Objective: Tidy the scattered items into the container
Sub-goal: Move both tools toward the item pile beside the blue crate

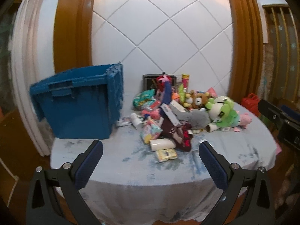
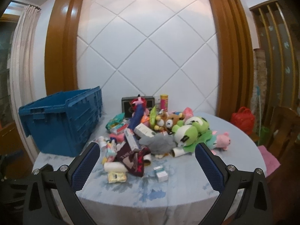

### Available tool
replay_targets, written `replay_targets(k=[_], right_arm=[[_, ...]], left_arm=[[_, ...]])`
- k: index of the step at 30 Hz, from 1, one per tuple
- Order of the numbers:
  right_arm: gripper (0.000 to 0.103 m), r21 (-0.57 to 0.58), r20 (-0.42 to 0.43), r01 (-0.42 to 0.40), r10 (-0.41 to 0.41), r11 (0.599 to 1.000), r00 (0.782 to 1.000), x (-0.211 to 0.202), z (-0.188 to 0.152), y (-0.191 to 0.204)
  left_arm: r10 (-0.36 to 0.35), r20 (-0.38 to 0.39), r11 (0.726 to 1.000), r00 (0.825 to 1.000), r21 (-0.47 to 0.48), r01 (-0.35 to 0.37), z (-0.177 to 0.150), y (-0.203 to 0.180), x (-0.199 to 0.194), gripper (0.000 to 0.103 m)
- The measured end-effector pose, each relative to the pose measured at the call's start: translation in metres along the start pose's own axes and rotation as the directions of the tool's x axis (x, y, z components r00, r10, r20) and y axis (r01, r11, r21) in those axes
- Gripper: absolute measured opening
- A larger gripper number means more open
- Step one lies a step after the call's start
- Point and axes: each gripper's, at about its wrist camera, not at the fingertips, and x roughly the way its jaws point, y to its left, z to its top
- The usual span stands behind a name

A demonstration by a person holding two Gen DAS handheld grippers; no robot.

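Note:
A blue plastic crate (image 1: 78,103) (image 2: 61,121) stands at the table's left. A pile of items lies beside it to the right: a green frog plush (image 1: 223,110) (image 2: 189,131), a brown bear plush (image 1: 199,97), a maroon cloth (image 1: 178,135) (image 2: 135,159), a white roll (image 1: 162,144) (image 2: 114,166), a yellow packet (image 1: 166,154) (image 2: 116,177), small boxes (image 2: 161,173). My left gripper (image 1: 151,148) is open and empty, held before the table's near edge. My right gripper (image 2: 147,151) is open and empty, also short of the pile.
The round table (image 2: 168,196) has a pale blue cloth. A dark box (image 2: 137,103) and a yellow can (image 2: 164,101) stand at the back by the white wall. A red bag (image 2: 242,120) and a wooden chair (image 2: 281,136) are at the right.

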Motion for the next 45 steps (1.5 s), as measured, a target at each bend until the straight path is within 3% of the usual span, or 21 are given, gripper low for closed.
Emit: replay_targets(k=[7, 15, 22, 27, 29, 32, 33, 34, 35, 37, 40, 42, 43, 45], right_arm=[[0.103, 0.029, -0.008, 0.001, 0.000, 1.000, 1.000, 0.025, -0.010, -0.022], [0.103, 0.015, -0.017, -0.065, 0.066, 0.998, 0.998, 0.077, 0.001, -0.047], [0.103, 0.003, 0.002, -0.096, 0.096, 0.995, 0.995, 0.117, 0.025, -0.078], [0.103, 0.016, 0.030, -0.128, 0.128, 0.992, 0.991, 0.136, 0.042, -0.095], [0.103, 0.007, 0.047, -0.134, 0.134, 0.991, 0.990, 0.140, 0.048, -0.098], [0.103, 0.001, 0.062, -0.146, 0.145, 0.989, 0.987, 0.147, 0.055, -0.100], [0.103, 0.000, 0.059, -0.149, 0.148, 0.989, 0.987, 0.150, 0.056, -0.101], [0.103, -0.001, 0.055, -0.152, 0.152, 0.988, 0.987, 0.153, 0.057, -0.101], [0.103, -0.006, 0.048, -0.159, 0.159, 0.987, 0.986, 0.157, 0.056, -0.100], [0.103, -0.023, 0.033, -0.167, 0.168, 0.986, 0.985, 0.164, 0.053, -0.098], [0.103, -0.024, -0.004, -0.160, 0.160, 0.987, 0.987, 0.178, 0.043, -0.095], [0.103, -0.013, -0.032, -0.150, 0.149, 0.989, 0.988, 0.188, 0.035, -0.093], [0.103, -0.009, -0.043, -0.143, 0.142, 0.990, 0.989, 0.193, 0.032, -0.090], [0.103, -0.004, -0.063, -0.129, 0.128, 0.992, 0.990, 0.203, 0.026, -0.085]], left_arm=[[0.098, 0.000, 0.989, 0.995, 0.109, -0.097, -0.004, -0.020, 0.021, 0.103], [0.154, -0.107, 0.988, 0.982, 0.041, -0.150, 0.010, -0.051, 0.060, 0.103], [0.017, -0.210, 0.998, 0.978, -0.052, -0.029, -0.007, -0.087, 0.054, 0.103], [-0.099, -0.251, 0.991, 0.963, -0.113, 0.073, -0.017, -0.094, 0.051, 0.103], [-0.201, -0.248, 0.975, 0.948, -0.143, 0.169, -0.019, -0.096, 0.052, 0.103], [-0.381, -0.272, 0.919, 0.884, -0.216, 0.330, -0.024, -0.098, 0.066, 0.103], [-0.420, -0.297, 0.902, 0.857, -0.237, 0.360, -0.027, -0.100, 0.075, 0.103], [-0.435, -0.315, 0.895, 0.843, -0.249, 0.369, -0.028, -0.101, 0.082, 0.103], [-0.426, -0.329, 0.900, 0.843, -0.250, 0.357, -0.028, -0.102, 0.087, 0.103], [-0.389, -0.310, 0.917, 0.868, -0.224, 0.331, -0.019, -0.096, 0.094, 0.103], [-0.265, -0.236, 0.963, 0.935, -0.124, 0.241, 0.001, -0.083, 0.105, 0.103], [-0.170, -0.186, 0.985, 0.968, -0.052, 0.163, 0.012, -0.075, 0.118, 0.103], [-0.130, -0.171, 0.992, 0.977, -0.027, 0.127, 0.018, -0.070, 0.128, 0.103], [-0.095, -0.184, 0.995, 0.978, -0.010, 0.094, 0.030, -0.058, 0.156, 0.103]])
